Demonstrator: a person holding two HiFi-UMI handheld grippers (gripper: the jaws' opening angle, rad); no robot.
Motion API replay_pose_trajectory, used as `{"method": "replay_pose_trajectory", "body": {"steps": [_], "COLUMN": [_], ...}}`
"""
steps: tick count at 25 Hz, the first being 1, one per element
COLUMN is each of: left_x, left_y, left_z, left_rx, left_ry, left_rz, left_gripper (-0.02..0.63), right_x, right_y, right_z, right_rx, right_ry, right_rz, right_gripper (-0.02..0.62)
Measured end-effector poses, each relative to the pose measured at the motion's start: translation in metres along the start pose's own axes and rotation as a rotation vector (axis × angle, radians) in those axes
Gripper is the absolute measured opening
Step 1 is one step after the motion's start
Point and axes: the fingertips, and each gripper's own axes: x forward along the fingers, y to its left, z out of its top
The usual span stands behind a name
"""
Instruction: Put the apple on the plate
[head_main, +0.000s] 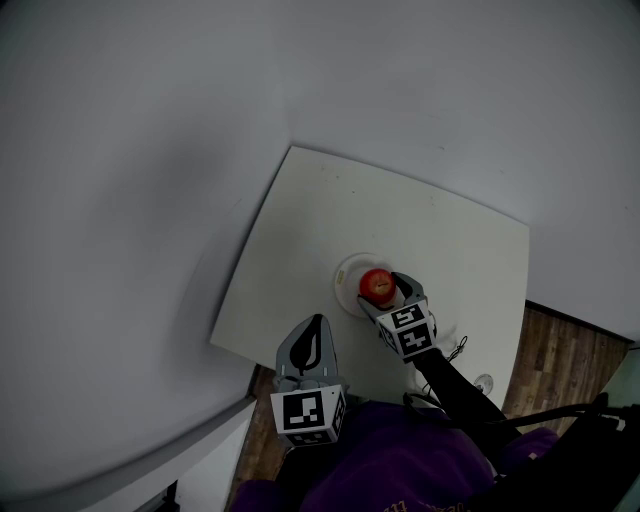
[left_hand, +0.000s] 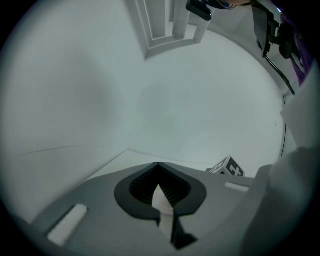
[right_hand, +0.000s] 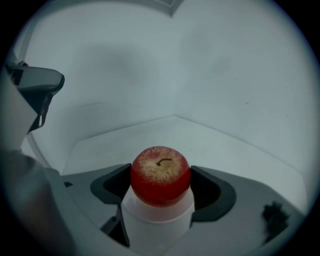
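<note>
A red apple (head_main: 377, 284) with a short stem sits over a small white plate (head_main: 346, 272) near the front of the white table (head_main: 400, 200). My right gripper (head_main: 384, 293) holds it, one jaw pressed to each side. In the right gripper view the apple (right_hand: 160, 175) fills the gap of the right gripper (right_hand: 160, 189), with the plate (right_hand: 157, 222) directly beneath. Whether the apple rests on the plate or hangs just above it, I cannot tell. My left gripper (head_main: 316, 328) hovers over the table's front edge, left of the plate, shut and empty; in its own view the left gripper (left_hand: 160, 181) faces the wall.
Grey walls close in behind and to the left of the table. Wooden floor (head_main: 565, 350) shows at the right. A small round object (head_main: 485, 382) lies near the table's front right edge. A person's purple sleeve (head_main: 400, 460) fills the bottom of the head view.
</note>
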Motion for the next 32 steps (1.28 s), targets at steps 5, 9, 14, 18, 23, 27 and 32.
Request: {"method": "replay_pose_trajectory", "body": {"steps": [5, 9, 14, 18, 23, 27, 32], "left_x": [0.001, 0.000, 0.001, 0.003, 0.001, 0.003, 0.005], "left_y": [0.001, 0.002, 0.001, -0.002, 0.000, -0.002, -0.005], "left_z": [-0.001, 0.000, -0.002, -0.002, -0.001, -0.002, -0.001], "left_rx": [-0.003, -0.006, -0.005, -0.003, -0.004, 0.000, 0.005], "left_ry": [0.004, 0.003, 0.009, 0.009, 0.007, 0.012, 0.009], "left_rz": [0.011, 0.018, 0.012, 0.003, 0.013, 0.002, -0.007], "left_gripper": [0.006, 0.006, 0.006, 0.006, 0.006, 0.006, 0.006], "right_x": [0.004, 0.005, 0.005, 0.006, 0.003, -0.006, -0.020], "right_y": [0.002, 0.002, 0.002, 0.004, 0.003, 0.001, 0.001], "right_z": [-0.004, -0.005, -0.005, -0.005, -0.002, 0.005, 0.013], "right_rx": [-0.011, -0.017, -0.020, -0.016, -0.025, -0.041, -0.047], "right_ry": [0.008, -0.008, -0.022, -0.027, -0.049, -0.072, -0.107], "right_rz": [0.009, 0.012, 0.018, 0.025, 0.026, 0.027, 0.029], "right_gripper": [0.379, 0.379, 0.379, 0.379, 0.379, 0.379, 0.379]}}
